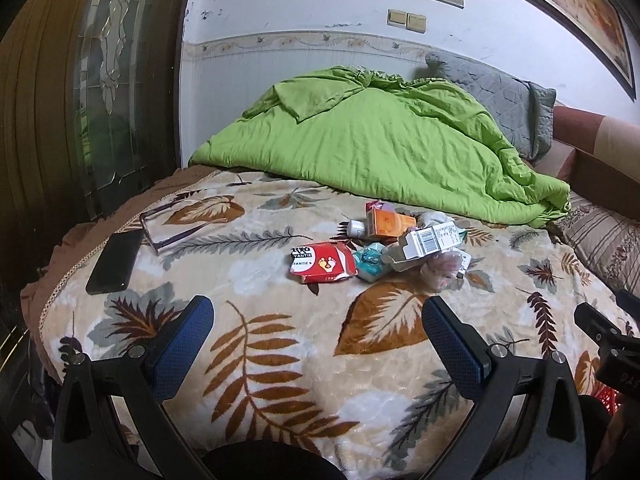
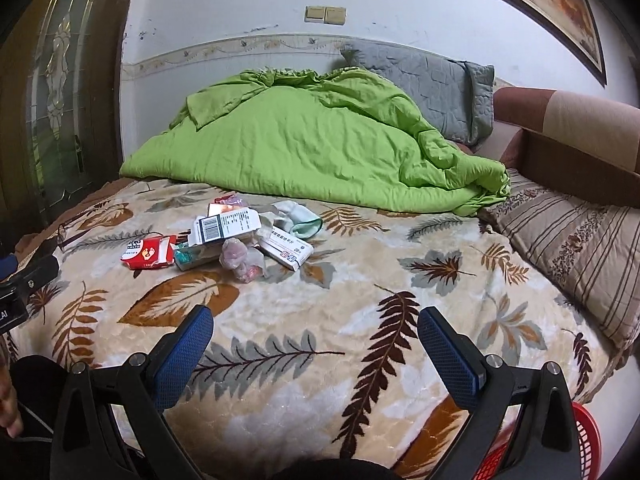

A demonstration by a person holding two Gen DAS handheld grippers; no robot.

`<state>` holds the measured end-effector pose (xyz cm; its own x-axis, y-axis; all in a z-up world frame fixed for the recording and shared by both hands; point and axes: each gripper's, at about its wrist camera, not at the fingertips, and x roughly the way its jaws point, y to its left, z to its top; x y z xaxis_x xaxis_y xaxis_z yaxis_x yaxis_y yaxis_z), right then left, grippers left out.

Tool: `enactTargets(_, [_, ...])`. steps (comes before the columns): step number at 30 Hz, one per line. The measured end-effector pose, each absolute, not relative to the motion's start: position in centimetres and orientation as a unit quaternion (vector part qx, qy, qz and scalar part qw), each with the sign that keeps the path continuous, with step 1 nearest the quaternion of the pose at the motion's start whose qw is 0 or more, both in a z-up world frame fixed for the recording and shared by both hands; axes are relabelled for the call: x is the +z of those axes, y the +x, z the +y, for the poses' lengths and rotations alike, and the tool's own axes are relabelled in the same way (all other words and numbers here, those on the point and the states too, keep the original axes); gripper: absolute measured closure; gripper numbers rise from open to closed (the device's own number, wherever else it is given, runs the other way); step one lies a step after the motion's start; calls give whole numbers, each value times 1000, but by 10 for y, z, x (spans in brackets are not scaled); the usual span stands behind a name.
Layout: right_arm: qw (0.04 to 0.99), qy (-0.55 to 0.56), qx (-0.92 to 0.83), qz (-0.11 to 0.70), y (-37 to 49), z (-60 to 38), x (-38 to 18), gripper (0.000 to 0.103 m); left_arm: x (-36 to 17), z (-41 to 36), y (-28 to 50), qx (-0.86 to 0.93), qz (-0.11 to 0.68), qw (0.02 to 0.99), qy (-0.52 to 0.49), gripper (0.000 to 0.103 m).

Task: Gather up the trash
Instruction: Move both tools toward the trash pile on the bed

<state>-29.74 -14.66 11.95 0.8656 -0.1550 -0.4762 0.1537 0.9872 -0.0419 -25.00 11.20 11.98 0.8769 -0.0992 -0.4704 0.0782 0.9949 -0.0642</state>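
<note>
Hovering low over the near edge of the bed, the left gripper [image 1: 318,316] and the right gripper [image 2: 316,326] both stand with jaws wide and empty, blue textured pads facing inward. A red slatted basket [image 2: 586,436] peeks out beside the bed at the right gripper's side, probably the place for the rubbish.

Beneath them spreads a plush blanket [image 2: 304,396], cream with brown and grey leaves, soft enough to sag under a press. Further in lies the trash pile [image 1: 394,246]: a crushed red carton [image 1: 323,266], a teal packet [image 1: 372,260], a torn white box with a barcode [image 1: 430,242], a crinkled clear wrapper [image 2: 242,260], a flat white medicine box [image 2: 286,250], an orange box [image 1: 390,222] and a small white bottle [image 1: 356,227].

The red carton sits apart at the pile's left edge, so it seems the cleanest first pick for the left gripper: close across its flattened faces without snagging blanket pile. Thin wrappers will likely need a pinch low on a fold.

Left of the pile, glasses [image 1: 172,226] and a dark phone [image 1: 114,262] lie well apart and should be spared. Beyond, a rumpled green quilt [image 1: 380,148] is heaped against a grey quilted pillow [image 1: 504,100].
</note>
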Motion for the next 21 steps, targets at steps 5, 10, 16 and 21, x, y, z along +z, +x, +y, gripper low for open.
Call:
enactTargets(5, [966,-3,-81,246,-297,-146,119,0,118,107,-252,-46,243,969,-14,0])
enactTargets(10, [966,-5,-81,246,-298,-144,118,0,120,110,-249,-48,243,969,-15,0])
enactTargets(16, [966,-5,-82,245,-298,-145,118,0,118,109,-247,-48,245,968,-14,0])
enactTargets(21, [966,-5,-82,245,-297,-145,119,0,118,111,-248,-49,244,968,-16,0])
